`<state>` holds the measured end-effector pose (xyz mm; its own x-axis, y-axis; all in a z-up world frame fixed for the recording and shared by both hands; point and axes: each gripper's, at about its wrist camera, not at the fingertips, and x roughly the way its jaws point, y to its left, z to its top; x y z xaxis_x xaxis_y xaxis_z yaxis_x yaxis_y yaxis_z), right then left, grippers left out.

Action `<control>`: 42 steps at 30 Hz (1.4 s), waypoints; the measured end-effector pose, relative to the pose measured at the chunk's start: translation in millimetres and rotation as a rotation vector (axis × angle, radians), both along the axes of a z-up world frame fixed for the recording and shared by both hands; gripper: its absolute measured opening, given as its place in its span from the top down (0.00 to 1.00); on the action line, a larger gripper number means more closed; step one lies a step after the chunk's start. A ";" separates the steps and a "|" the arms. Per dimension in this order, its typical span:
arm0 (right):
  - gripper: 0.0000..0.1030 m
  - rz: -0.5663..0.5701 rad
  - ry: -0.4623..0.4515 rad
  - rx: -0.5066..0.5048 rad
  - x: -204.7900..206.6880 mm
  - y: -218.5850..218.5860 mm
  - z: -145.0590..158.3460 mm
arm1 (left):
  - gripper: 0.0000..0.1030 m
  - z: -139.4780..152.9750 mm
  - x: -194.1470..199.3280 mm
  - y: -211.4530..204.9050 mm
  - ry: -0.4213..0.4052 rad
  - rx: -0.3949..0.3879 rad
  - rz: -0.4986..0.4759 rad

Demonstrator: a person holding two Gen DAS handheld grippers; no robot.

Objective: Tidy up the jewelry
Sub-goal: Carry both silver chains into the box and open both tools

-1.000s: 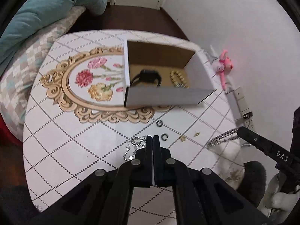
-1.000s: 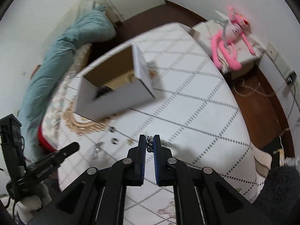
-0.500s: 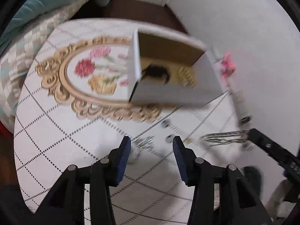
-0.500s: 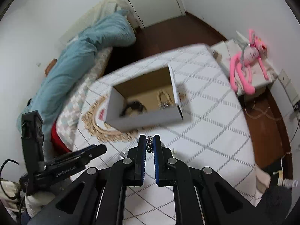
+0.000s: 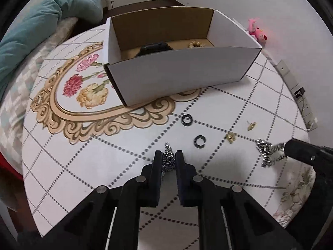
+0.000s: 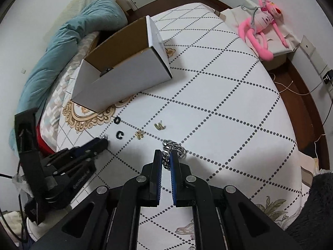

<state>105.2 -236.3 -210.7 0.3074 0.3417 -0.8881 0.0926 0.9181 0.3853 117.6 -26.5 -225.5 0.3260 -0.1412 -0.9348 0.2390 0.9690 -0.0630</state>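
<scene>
- Left claw (image 5: 168, 162) tipped steeply down at table (image 5: 62, 166), jaws closing, small sparkly silver piece (image 5: 168, 160) between pads; pads look right against it, contact likely but light.
- Right claw (image 6: 166, 162) clenched on heavy-link silver chain (image 6: 173, 149); most of chain heaped on cloth just ahead of tips.
- Loose ahead of left claw: two black rings (image 5: 199, 141), two small gold pieces (image 5: 231, 136) off to right; box (image 5: 181, 77) farther ahead, dark item and beads already inside.
- Judged handling: silver piece light, limp, lumpy; apt to slip or trail a tail. Best pinched across bunched middle, not a single strand.
- Chain heavier, floppy, smooth metal; likely to swing and slide through pads. Gripping several links together safer, lifting slowly.
- Rings, gold bits tiny, hard, prone to skitter; needing a square pinch.
</scene>
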 end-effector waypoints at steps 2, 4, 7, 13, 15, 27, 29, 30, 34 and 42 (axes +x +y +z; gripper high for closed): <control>0.92 0.012 -0.014 0.021 2.3 1.0 8.3 | 0.91 4.9 -1.9 5.4 0.008 -0.034 0.012; 0.92 0.023 -0.030 0.043 4.3 3.5 18.4 | 0.91 14.0 -6.3 10.6 0.007 -0.065 0.027; 0.92 0.041 -0.066 0.079 9.6 5.6 39.4 | 0.97 32.8 -14.9 21.8 0.010 -0.151 0.058; 0.92 0.074 -0.152 0.141 24.0 12.7 88.2 | 0.97 83.0 -17.5 30.2 -0.046 -0.261 0.081; 0.92 0.084 -0.181 0.151 28.6 15.5 103.3 | 0.97 101.3 -13.1 36.9 -0.072 -0.296 0.086; 0.92 0.123 -0.320 0.109 92.1 26.7 171.6 | 0.97 179.7 57.5 50.0 -0.206 -0.345 0.080; 0.92 0.131 -0.318 0.067 111.6 31.3 169.1 | 0.97 176.6 76.8 51.1 -0.197 -0.339 0.085; 0.92 0.134 -0.311 0.052 118.2 33.4 166.5 | 0.97 174.7 82.4 50.9 -0.191 -0.335 0.085; 0.92 0.147 -0.252 -0.005 153.5 41.9 142.9 | 0.97 159.3 114.1 48.1 -0.145 -0.315 0.090; 0.92 0.161 -0.155 -0.107 197.9 49.8 95.5 | 0.95 124.7 156.5 43.8 -0.043 -0.247 0.123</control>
<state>303.1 -186.5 -115.2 0.3918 0.3039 -0.8684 -0.1106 0.9526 0.2835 274.1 17.3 -100.8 0.3938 -0.3201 -0.8617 0.1285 0.9474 -0.2932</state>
